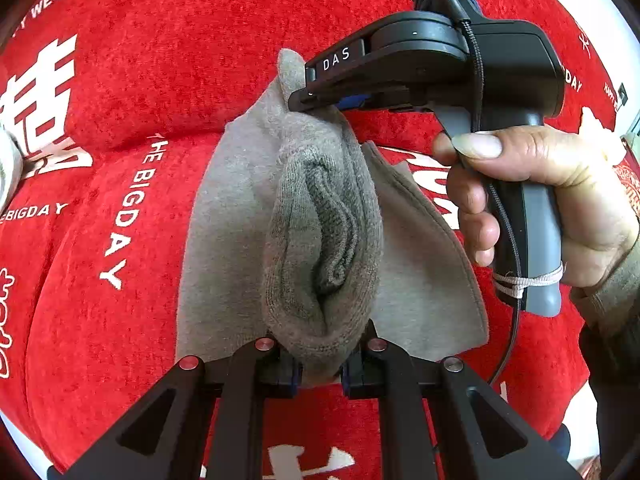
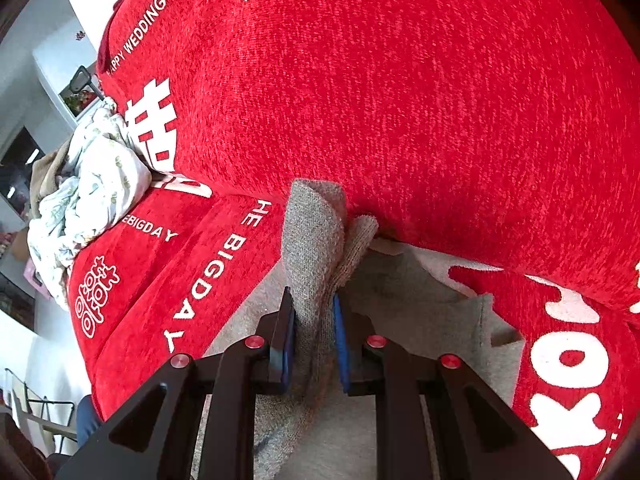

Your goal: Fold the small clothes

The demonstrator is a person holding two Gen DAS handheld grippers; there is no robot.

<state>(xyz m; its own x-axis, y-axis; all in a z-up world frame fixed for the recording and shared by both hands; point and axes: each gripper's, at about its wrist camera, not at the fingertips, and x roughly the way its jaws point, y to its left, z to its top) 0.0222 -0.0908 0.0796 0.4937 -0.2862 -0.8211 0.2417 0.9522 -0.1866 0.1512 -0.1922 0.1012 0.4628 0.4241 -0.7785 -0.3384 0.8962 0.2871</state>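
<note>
Left gripper (image 1: pixel 319 364): jaws narrowed onto the bunched open cuff end of a grey knit sock (image 1: pixel 320 240), cloth pinched between the blue pads. The sock runs forward from those fingers, raised off the surface.

Right gripper (image 2: pixel 314 344): jaws also pinched in on the same grey knit sock (image 2: pixel 316 236), gripping the far end; a folded tip sticks out ahead of its fingers. In the left wrist view the right gripper (image 1: pixel 316 100) comes in from the right, held by the person's right hand (image 1: pixel 536 200).

Under the sock and both grippers lies a flat pale grey fabric piece (image 1: pixel 424 264), spread on a red plush cover with white wedding lettering (image 1: pixel 140 80).

Far left of the right gripper: a crumpled white floral-print cloth (image 2: pixel 92 184) at the cover's edge.
</note>
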